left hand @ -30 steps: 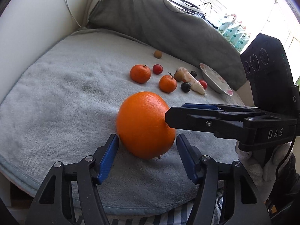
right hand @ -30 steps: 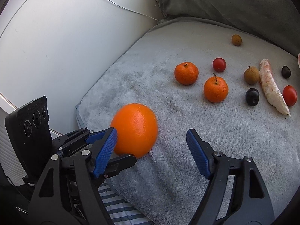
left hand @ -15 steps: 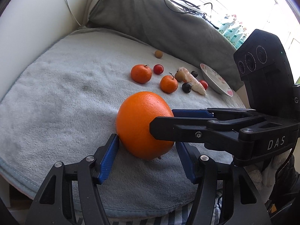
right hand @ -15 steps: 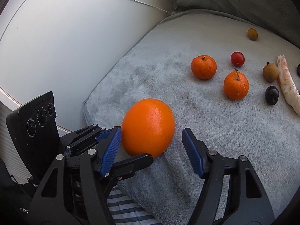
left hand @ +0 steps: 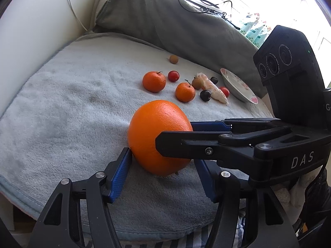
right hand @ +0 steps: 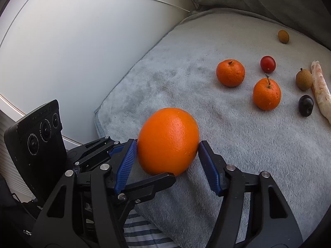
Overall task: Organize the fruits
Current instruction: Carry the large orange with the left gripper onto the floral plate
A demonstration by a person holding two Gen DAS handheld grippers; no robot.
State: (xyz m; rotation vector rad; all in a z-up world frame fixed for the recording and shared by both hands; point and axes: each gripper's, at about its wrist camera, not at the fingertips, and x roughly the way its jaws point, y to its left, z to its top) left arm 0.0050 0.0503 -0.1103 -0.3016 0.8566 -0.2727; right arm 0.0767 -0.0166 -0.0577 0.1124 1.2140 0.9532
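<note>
Right wrist view shows the right gripper [right hand: 167, 155] with both blue pads touching the orange [right hand: 168, 141] at lower centre of the frame — pinching it, though how firmly cannot be told. To do this step well, squeeze evenly across the widest part and lift straight up, since a round fruit can roll off the soft blanket [right hand: 206, 41]. In the left wrist view the left gripper [left hand: 165, 174] sits spread, its fingers either side of the orange [left hand: 144, 128] at centre frame; one pad looks close to the rind, the other is hidden behind the right gripper's finger. The plate [left hand: 238, 88] lies at upper right — the likely destination.
</note>
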